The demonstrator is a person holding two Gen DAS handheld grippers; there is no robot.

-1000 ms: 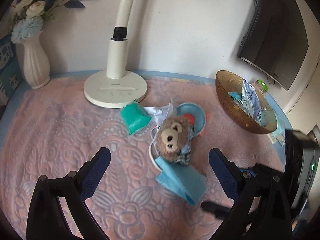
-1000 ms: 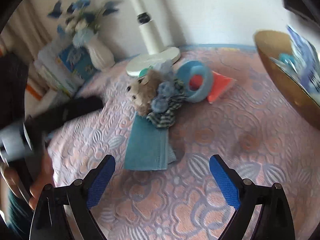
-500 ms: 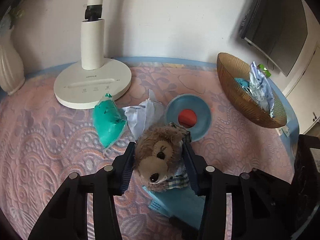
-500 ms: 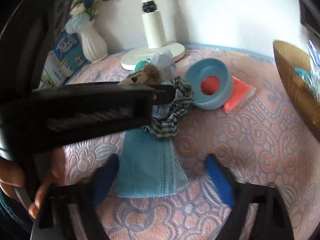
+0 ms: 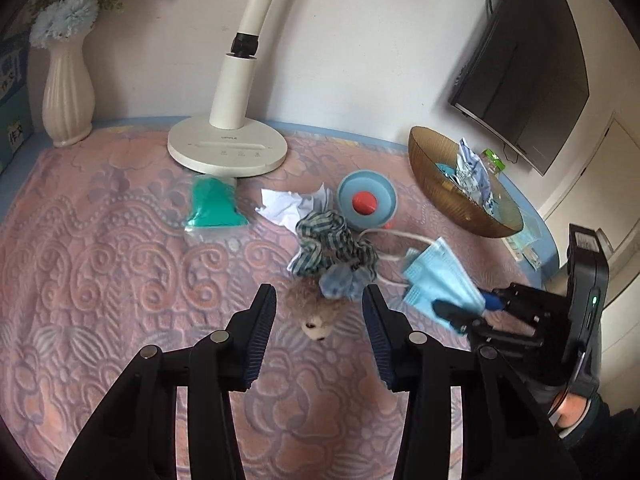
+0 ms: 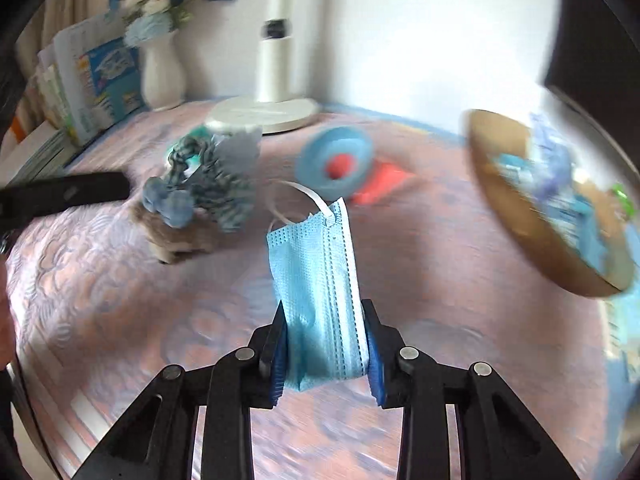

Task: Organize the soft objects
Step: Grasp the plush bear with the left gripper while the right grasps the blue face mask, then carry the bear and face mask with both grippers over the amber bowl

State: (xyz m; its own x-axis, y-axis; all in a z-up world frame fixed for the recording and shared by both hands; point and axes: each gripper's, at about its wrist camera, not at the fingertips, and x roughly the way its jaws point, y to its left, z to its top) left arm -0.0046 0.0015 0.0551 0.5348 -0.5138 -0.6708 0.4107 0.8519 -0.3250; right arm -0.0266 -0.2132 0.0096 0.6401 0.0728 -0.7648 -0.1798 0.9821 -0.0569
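A: Where was the right gripper (image 6: 326,350)?
B: Its jaws were closing on the blue face mask (image 6: 320,300), pads pressing its sides, lifted near the brown bowl (image 6: 532,216).
A: And the left gripper (image 5: 320,328)?
B: Jaws partly open, the teddy bear (image 5: 316,312) lying between them untouched on the pink cloth (image 5: 120,264).

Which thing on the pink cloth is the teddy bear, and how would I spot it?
Start at the white lamp base at the back of the pink cloth, then come forward past the crumpled white paper. The teddy bear lies there: the only furry brown thing, wearing a striped checked scarf.
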